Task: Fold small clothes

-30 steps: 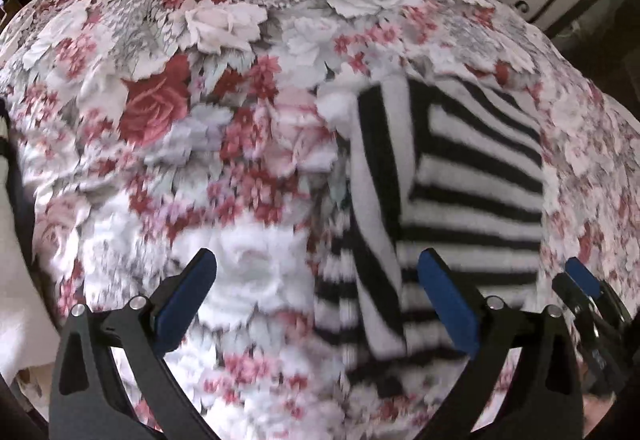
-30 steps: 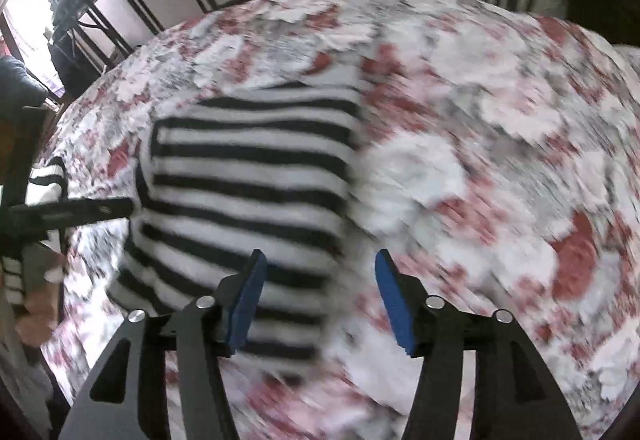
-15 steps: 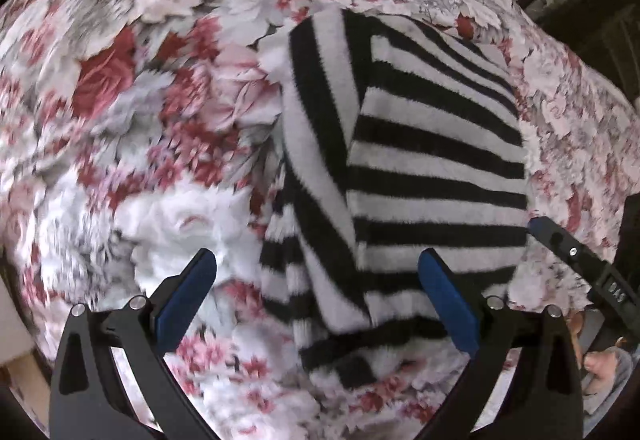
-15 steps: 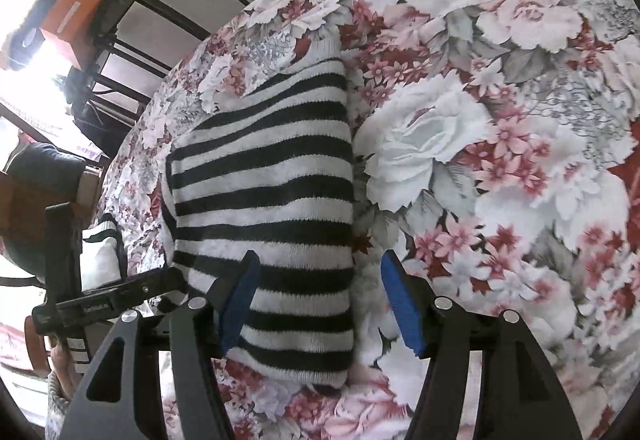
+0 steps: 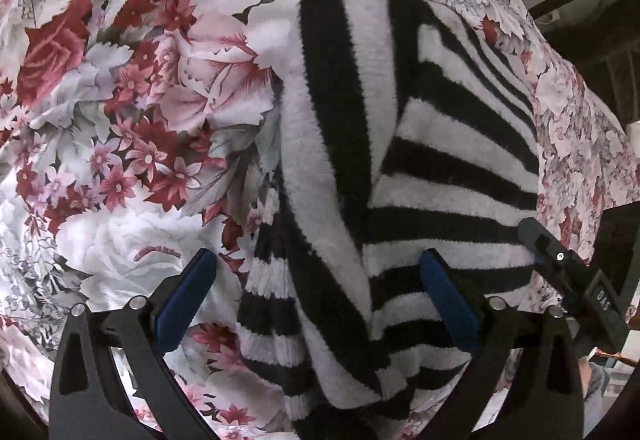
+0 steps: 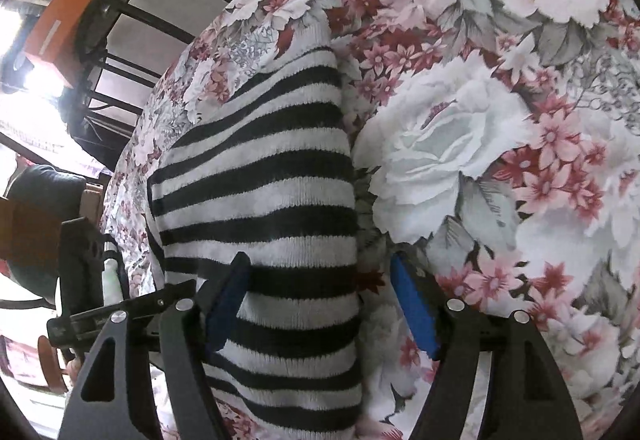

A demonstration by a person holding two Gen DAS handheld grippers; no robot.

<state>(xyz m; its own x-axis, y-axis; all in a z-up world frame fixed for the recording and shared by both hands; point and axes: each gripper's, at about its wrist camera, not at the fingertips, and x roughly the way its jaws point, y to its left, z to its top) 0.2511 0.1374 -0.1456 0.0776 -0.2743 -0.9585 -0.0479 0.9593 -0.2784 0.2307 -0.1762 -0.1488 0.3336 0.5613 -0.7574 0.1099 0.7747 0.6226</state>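
Note:
A black-and-white striped knit garment (image 5: 440, 168) lies folded on the floral cloth (image 5: 132, 112), with one sleeve laid diagonally across it. My left gripper (image 5: 316, 276) stands open wide just above its near edge, and the sleeve and ribbed hem lie between the fingers without being pinched. In the right wrist view the same garment (image 6: 260, 180) fills the left centre. My right gripper (image 6: 320, 288) is open with its jaws opening. The garment's right edge lies between its blue pads (image 6: 412, 304), and neither pad presses on it.
The floral cloth (image 6: 500, 120) drops off at the table's edge on the right of the left wrist view. A black metal frame (image 6: 120, 20) and an orange box (image 6: 60, 24) stand beyond the far edge. The right gripper's finger (image 5: 556, 256) shows beside the garment.
Both grippers have come down closer to the striped garment, which now fills more of each view. The right gripper's jaws stand wider apart than before.

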